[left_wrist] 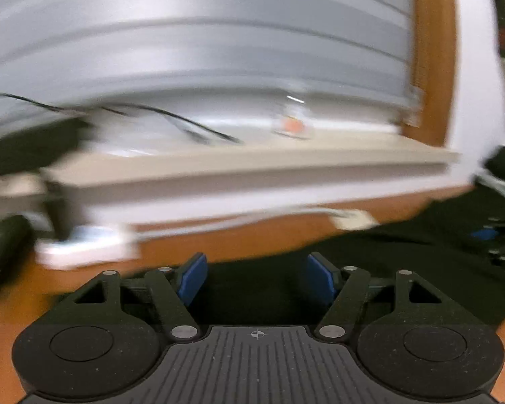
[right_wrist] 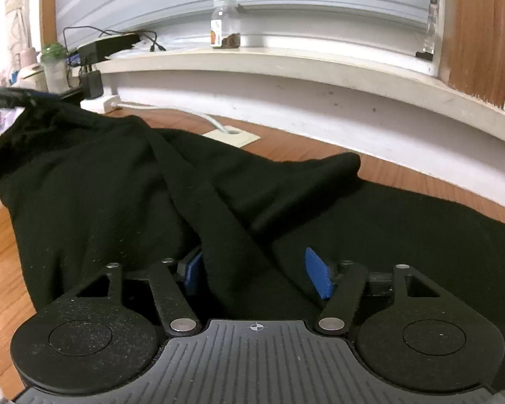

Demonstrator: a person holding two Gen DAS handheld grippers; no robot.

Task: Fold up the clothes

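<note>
The black garment [right_wrist: 118,185] lies spread over the wooden table [right_wrist: 0,252], under the window ledge [right_wrist: 286,64]. In the right wrist view it is still loose and uneven: a long ridge of cloth runs from the far left toward the camera, and a rolled part, maybe a sleeve, points to the right. No clean folded edge shows, so I judge that the folding is at an early stage and most of the work is left. The first fold seems only to be starting.

The right gripper [right_wrist: 257,274] is low over the cloth and looks along the table toward the wall. Its jaws stand apart, and the ridge of cloth passes between the two blue pads [right_wrist: 316,277]. The pads do not press it, so the cloth is only between them, not held.

The left gripper [left_wrist: 257,277] is also low, near the table surface, with dark cloth under and in front of it. Its jaws are spread wide and nothing is between them. The left wrist view is strongly blurred, so I cannot tell if the jaws touch the fabric. At the far left of the right wrist view a dark thing with a blue part sits at the raised corner of the garment; it may be the left gripper, but I cannot be sure.

Behind, on the ledge, stand a clear jar [right_wrist: 225,23] and a black charger with cables [right_wrist: 107,45].
</note>
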